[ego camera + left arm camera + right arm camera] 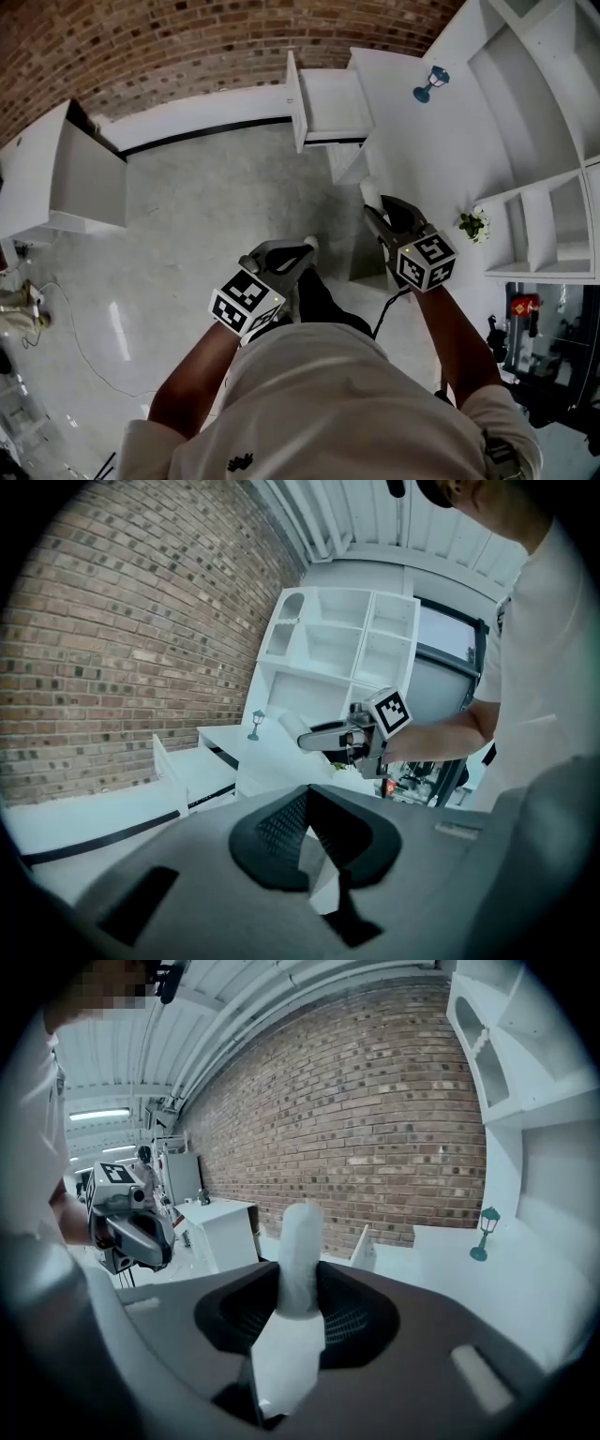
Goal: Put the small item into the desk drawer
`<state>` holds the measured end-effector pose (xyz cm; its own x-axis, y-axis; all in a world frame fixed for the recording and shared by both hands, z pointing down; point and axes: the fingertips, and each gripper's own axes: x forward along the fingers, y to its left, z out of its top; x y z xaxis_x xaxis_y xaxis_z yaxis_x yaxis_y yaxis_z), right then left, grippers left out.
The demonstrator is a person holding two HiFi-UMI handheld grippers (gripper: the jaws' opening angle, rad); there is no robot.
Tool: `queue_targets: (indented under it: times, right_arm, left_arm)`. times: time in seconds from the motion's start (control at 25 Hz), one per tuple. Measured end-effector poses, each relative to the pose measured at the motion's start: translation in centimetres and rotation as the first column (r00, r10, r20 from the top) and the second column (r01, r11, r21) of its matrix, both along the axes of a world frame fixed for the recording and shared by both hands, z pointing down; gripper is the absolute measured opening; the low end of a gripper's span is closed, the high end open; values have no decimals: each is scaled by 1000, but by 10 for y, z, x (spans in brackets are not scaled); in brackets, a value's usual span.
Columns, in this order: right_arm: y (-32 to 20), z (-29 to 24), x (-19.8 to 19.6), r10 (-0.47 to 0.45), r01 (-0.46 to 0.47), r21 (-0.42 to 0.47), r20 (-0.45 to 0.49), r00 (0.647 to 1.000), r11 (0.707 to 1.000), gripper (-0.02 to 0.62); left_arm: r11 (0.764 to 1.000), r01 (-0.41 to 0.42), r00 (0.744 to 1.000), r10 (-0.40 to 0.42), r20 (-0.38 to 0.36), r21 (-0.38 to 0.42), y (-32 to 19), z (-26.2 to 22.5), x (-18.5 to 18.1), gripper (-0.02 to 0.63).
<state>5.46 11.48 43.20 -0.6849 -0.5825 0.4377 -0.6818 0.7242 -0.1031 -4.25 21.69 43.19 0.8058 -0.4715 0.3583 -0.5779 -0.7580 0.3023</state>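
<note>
The right gripper (300,1318) has its jaws clenched on the small white item (302,1234), a short rounded cylinder. They pinch it low down, so most of it stands up past the tips. The left gripper (307,803) has its jaws pressed together with nothing between them, and it idles near the person's body, to the left.

From where I stand the item looks light. Its surface looks a bit fuzzy or matte rather than slick, so I'd guess it gives slightly under the pads and won't slide easily. It doesn't strike me as fragile. My one worry is the low grip: with that much sticking out, it could tip or pivot if it knocks against the drawer's edge. A hold nearer its middle would be steadier.

Further out, the desk drawer (330,101) stands pulled open, far from both grippers and a little left of the right one, with its white inside showing. To its right, a small blue lamp ornament (430,83) sits on the desk top (394,122). White shelving (544,141) runs along the far right, and a brick wall (141,47) stands behind.
</note>
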Motion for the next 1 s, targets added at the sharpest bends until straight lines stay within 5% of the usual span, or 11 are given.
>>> queue_targets:
  times: [0.48, 1.0]
  right_arm:
    - [-125, 20, 0, -5, 6, -16, 19, 1000, 1000, 138]
    - [-264, 55, 4, -47, 45, -48, -24, 999, 998, 138]
  left_arm:
    - [999, 22, 998, -20, 68, -24, -105, 10, -10, 5]
    - [999, 26, 997, -24, 68, -26, -228, 9, 19, 5]
